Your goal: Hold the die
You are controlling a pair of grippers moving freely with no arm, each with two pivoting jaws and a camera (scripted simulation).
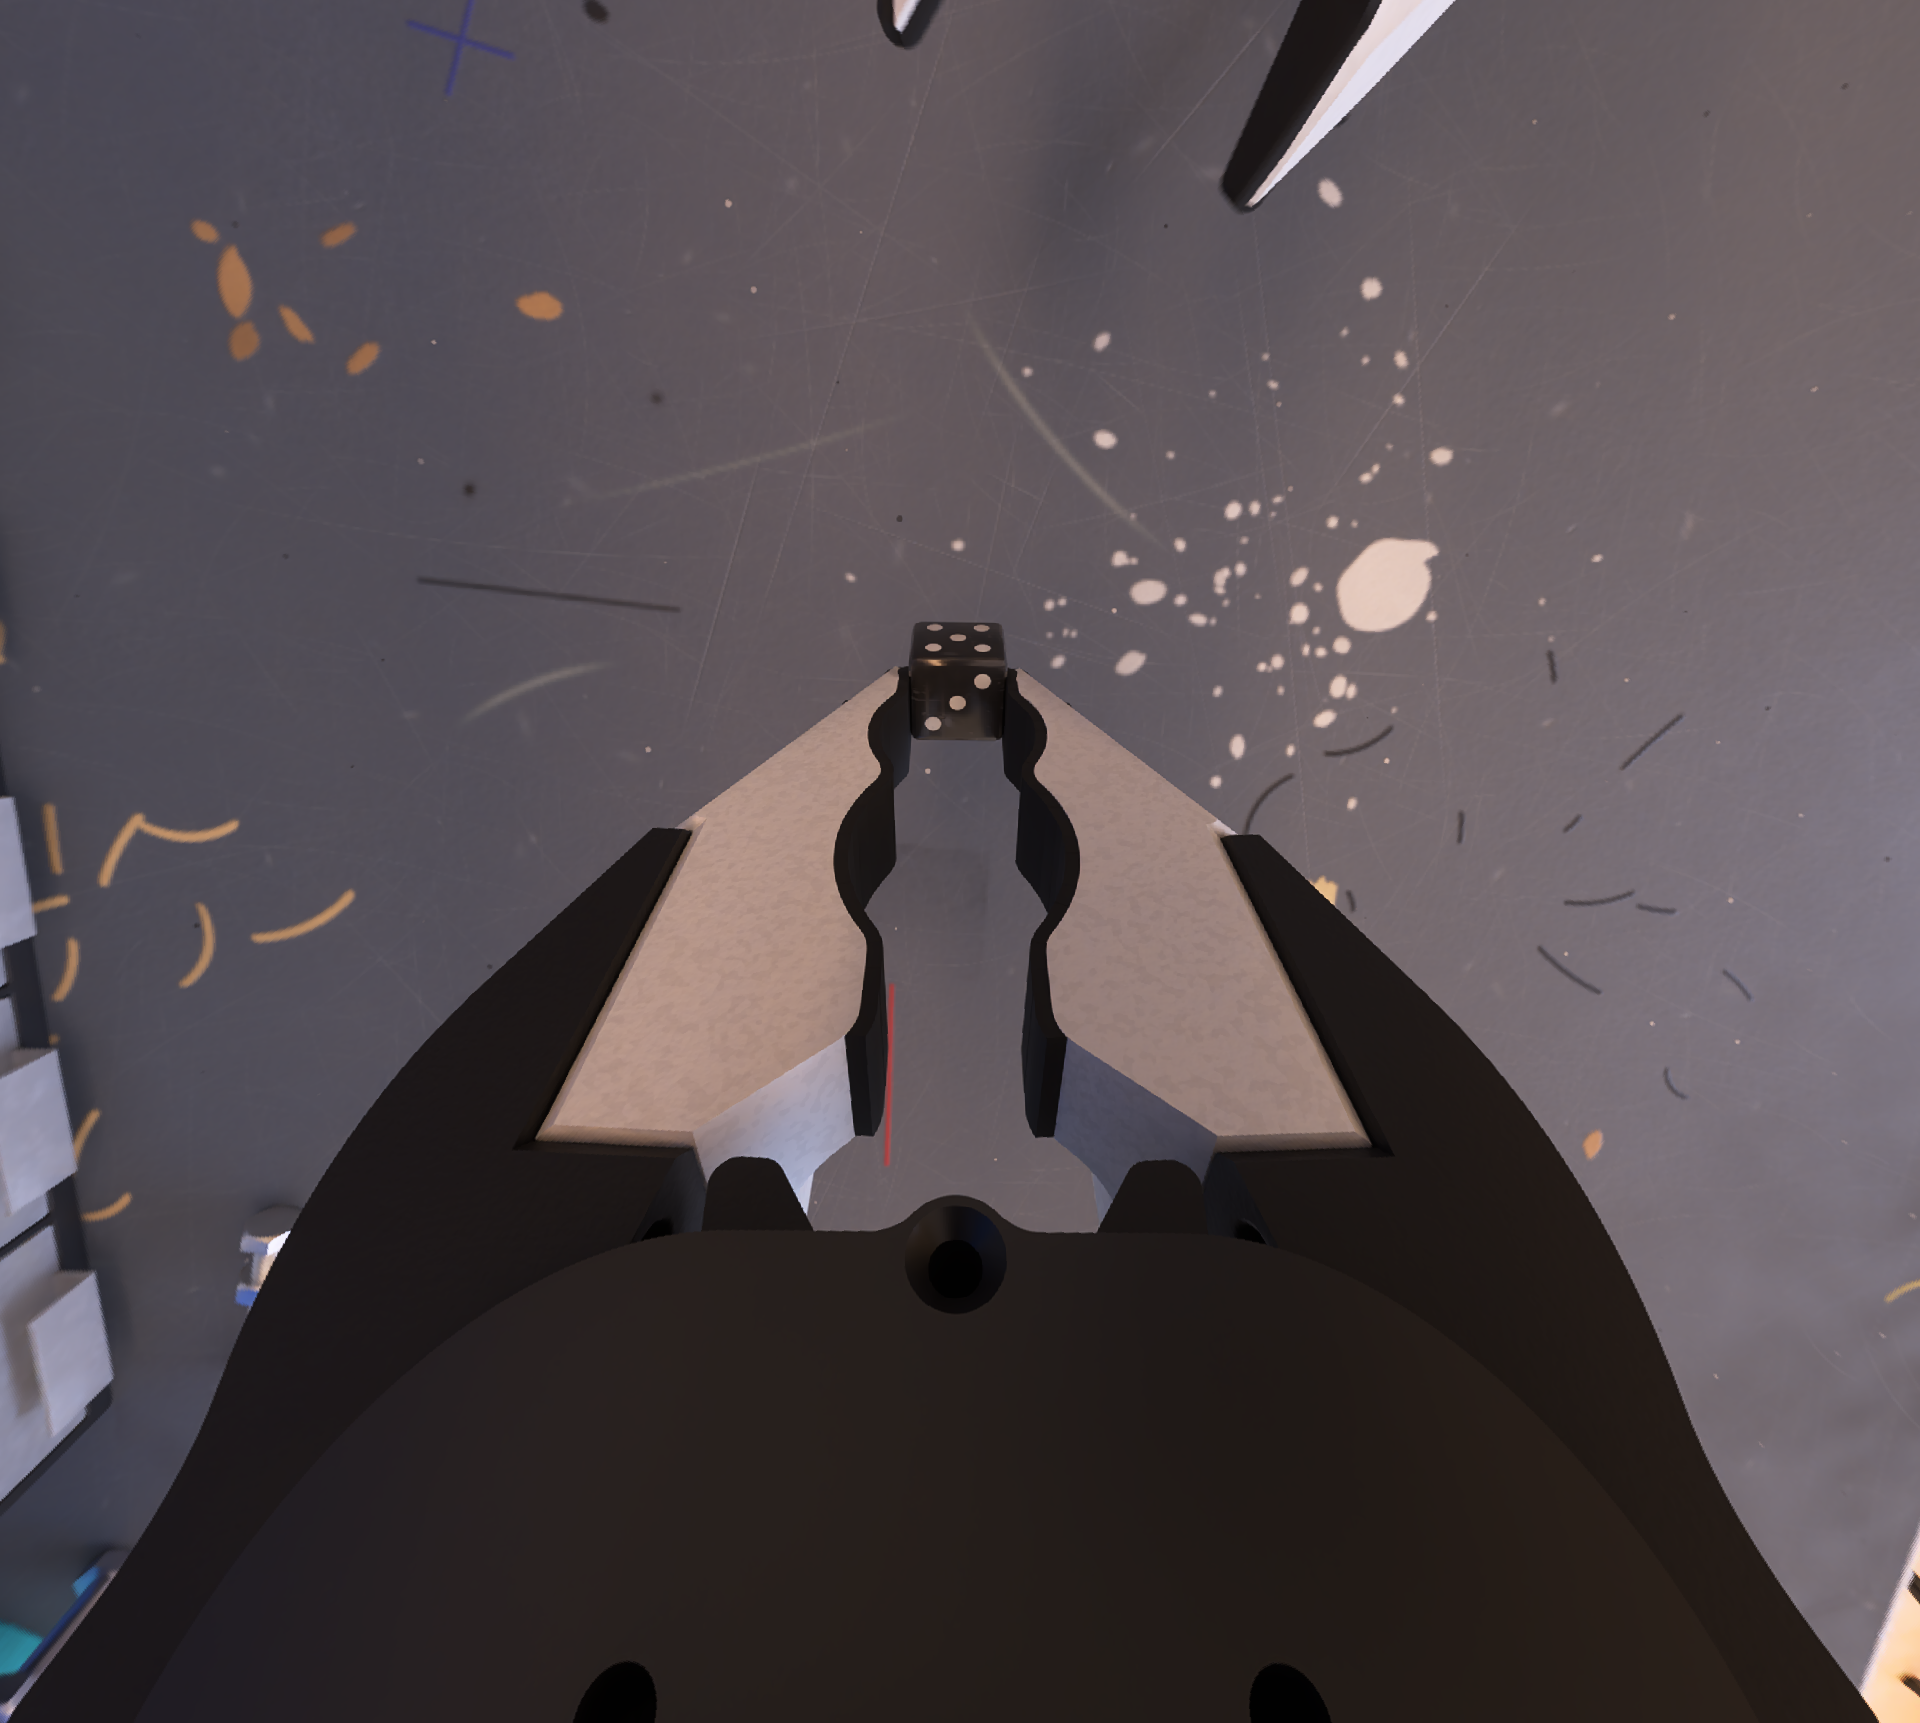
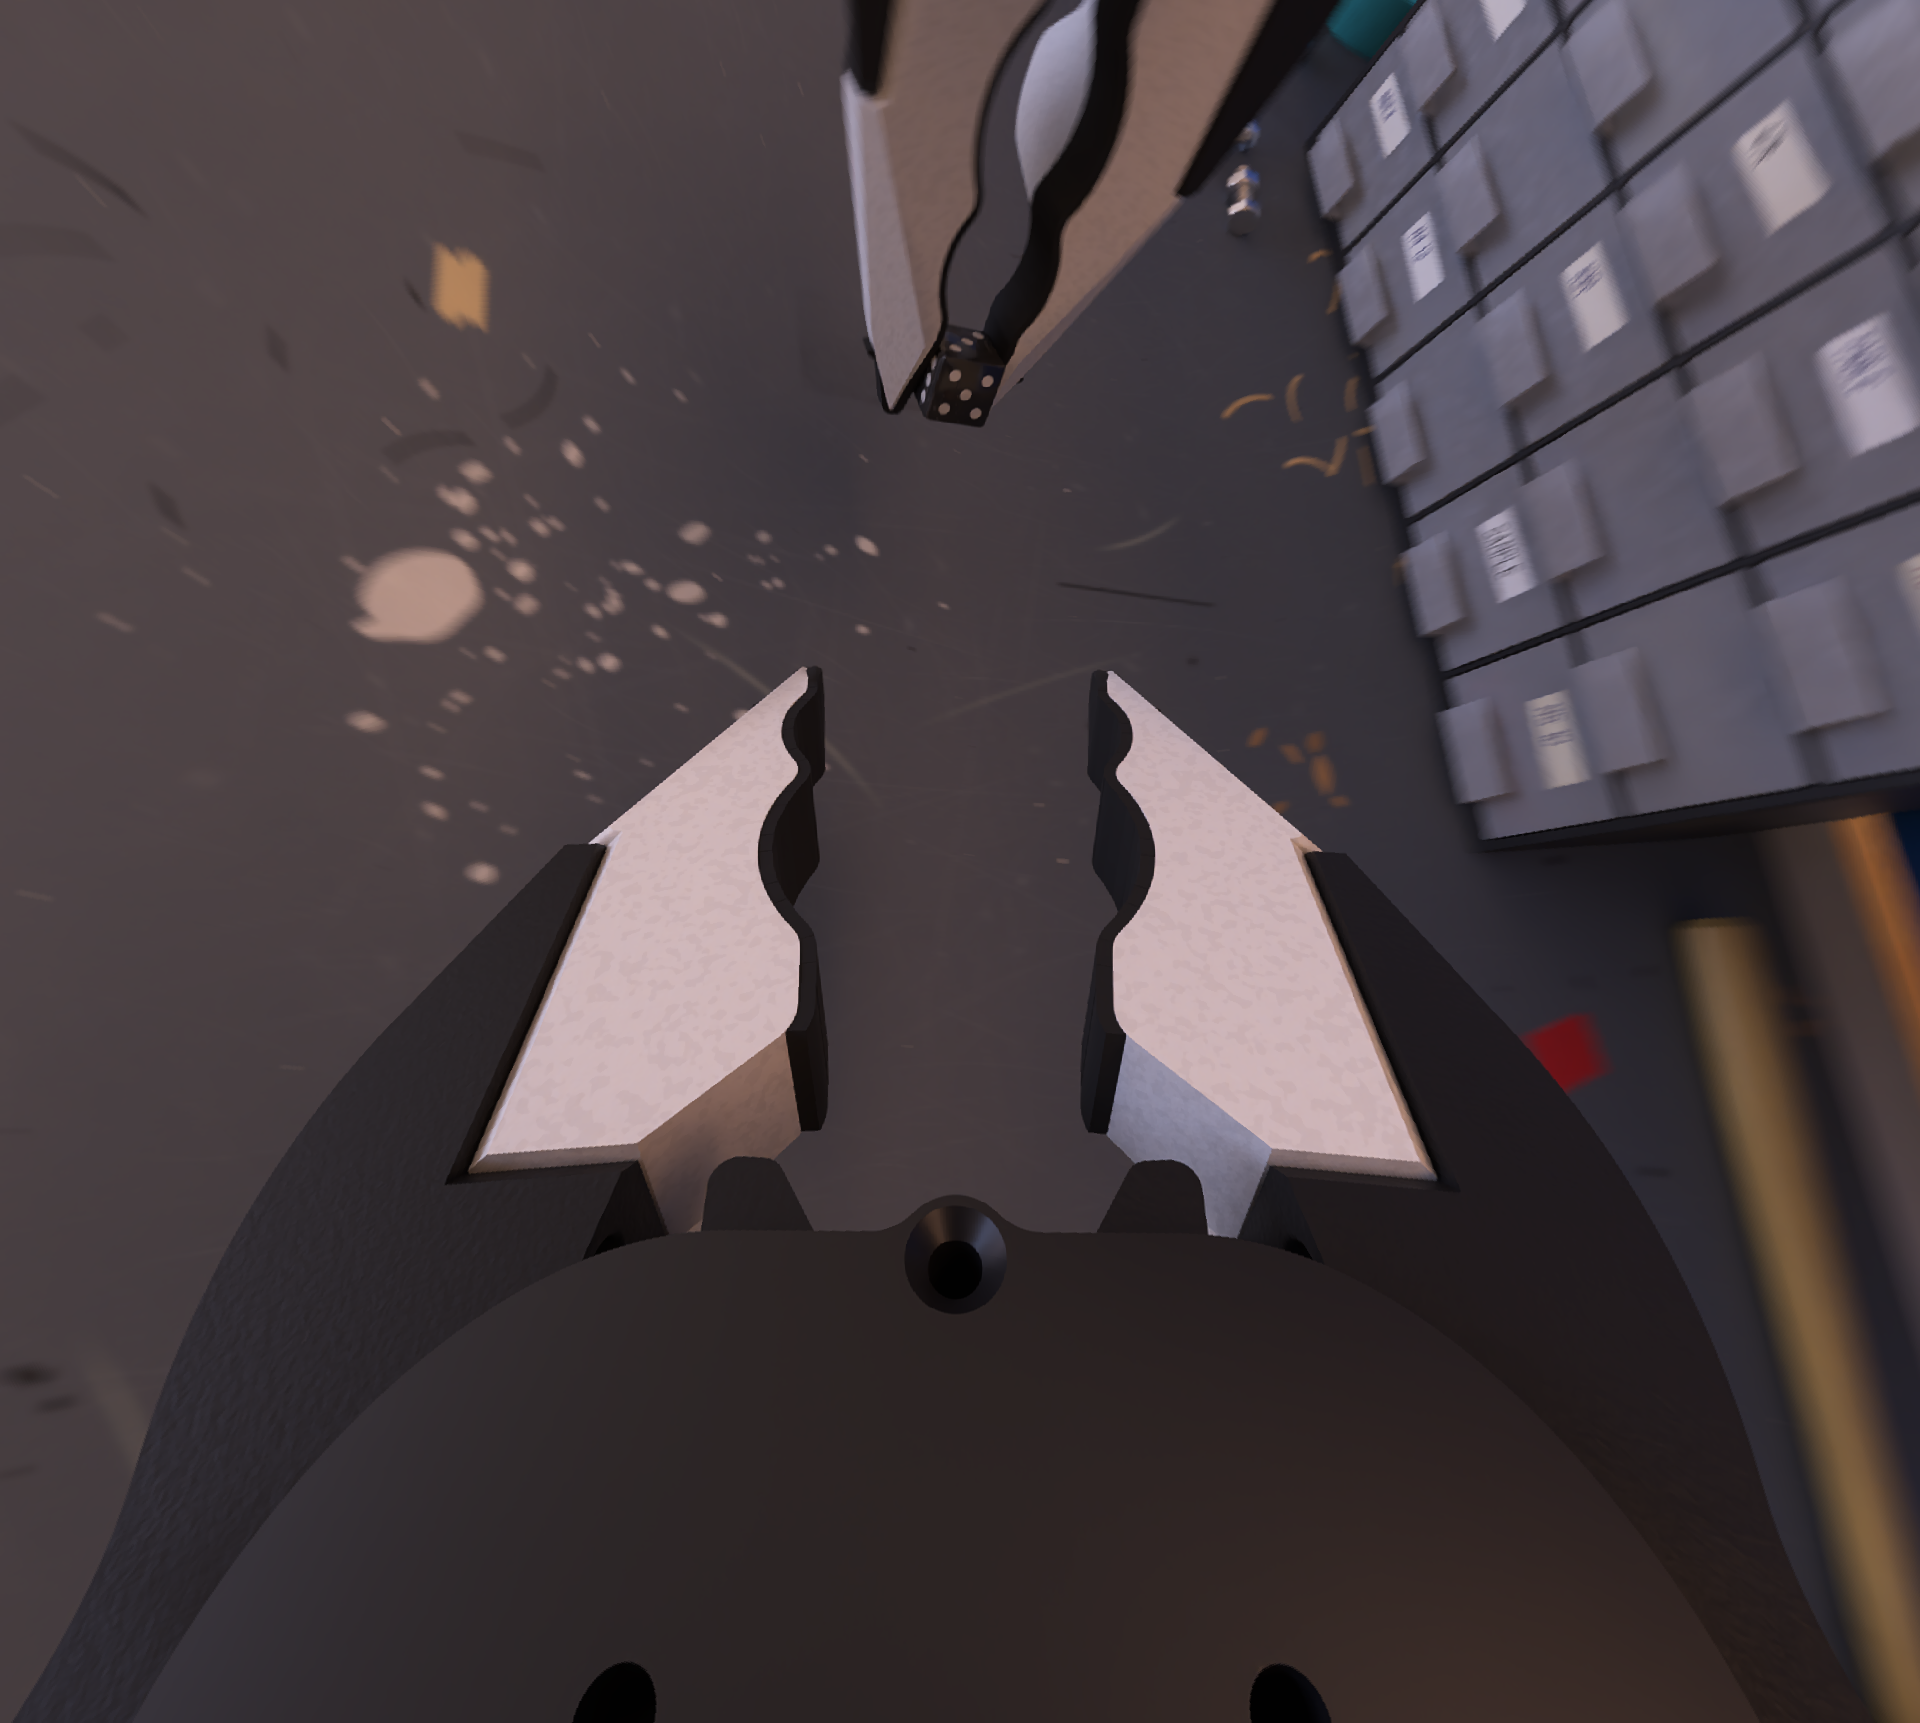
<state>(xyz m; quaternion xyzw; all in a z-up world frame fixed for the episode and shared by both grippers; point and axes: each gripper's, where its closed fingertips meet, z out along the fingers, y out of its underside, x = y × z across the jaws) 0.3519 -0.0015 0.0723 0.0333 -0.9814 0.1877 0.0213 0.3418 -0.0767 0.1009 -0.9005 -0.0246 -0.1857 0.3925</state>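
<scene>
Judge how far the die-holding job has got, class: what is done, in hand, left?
Done: the left tool is shut on the black die, pinched at its fingertips. In hand: keeping that grip above the paint-speckled table. Left: nothing obvious; the right tool hangs open, empty.

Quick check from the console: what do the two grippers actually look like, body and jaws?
Both match. The left gripper and right gripper have a broad matte-black body with a round screw hole at the centre front. Each carries two tapering fingers with pale speckled faces in black frames; the inner edges are black and wavy. No cables or markings show.
</scene>
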